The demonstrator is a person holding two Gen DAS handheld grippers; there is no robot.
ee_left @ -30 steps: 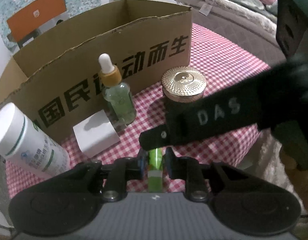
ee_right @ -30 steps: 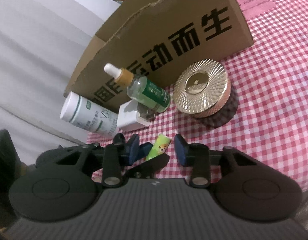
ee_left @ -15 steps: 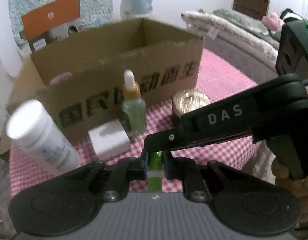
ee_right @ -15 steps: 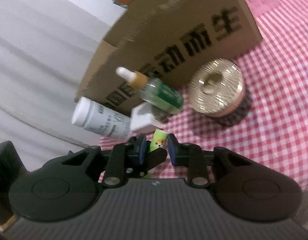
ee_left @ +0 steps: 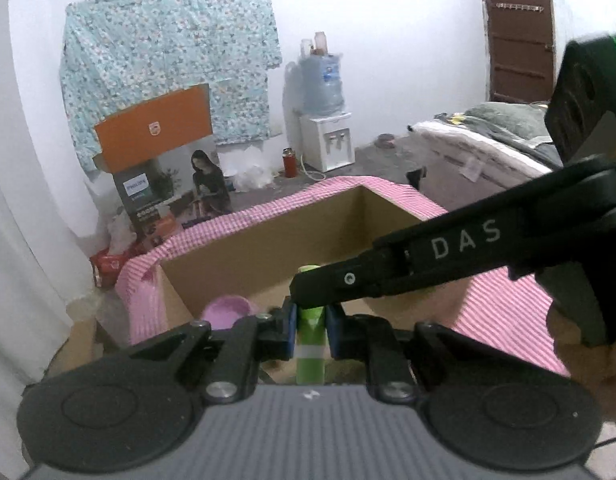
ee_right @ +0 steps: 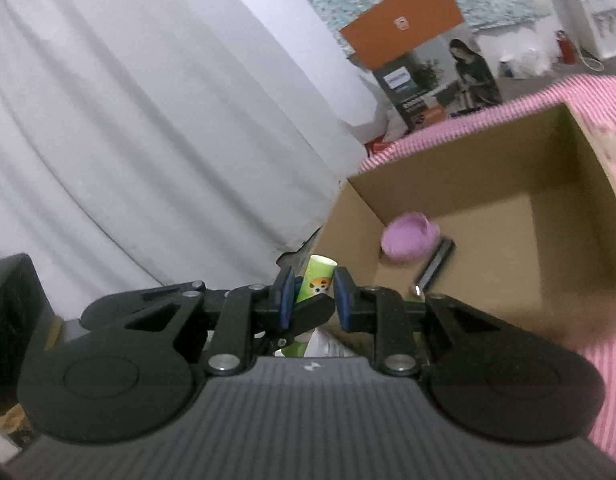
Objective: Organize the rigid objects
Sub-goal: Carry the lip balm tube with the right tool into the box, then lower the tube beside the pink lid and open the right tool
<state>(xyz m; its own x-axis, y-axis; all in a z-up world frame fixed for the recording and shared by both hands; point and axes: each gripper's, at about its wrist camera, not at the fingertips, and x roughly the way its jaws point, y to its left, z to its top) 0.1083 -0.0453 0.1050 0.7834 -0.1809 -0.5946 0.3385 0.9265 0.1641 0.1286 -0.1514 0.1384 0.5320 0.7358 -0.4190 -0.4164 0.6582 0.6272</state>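
One green tube (ee_left: 310, 344) stands upright between the blue pads of the left gripper (ee_left: 311, 330), which is clamped on its lower part above the near wall of the cardboard box (ee_left: 267, 240). The right gripper (ee_right: 314, 300) reaches across from the right and pinches the same tube near its top; its jaws have just been closing, then held steady, with the tube and a left fingertip between them. The box sits open-topped on the pink checked tablecloth (ee_left: 504, 296), which shows along its far edge and right side. Inside the box most of the floor is bare: one lilac round object (ee_right: 410, 236) lies near the left wall, and one dark slim object (ee_right: 434, 266) lies just beside it, towards the near wall. The box's right half stands free.
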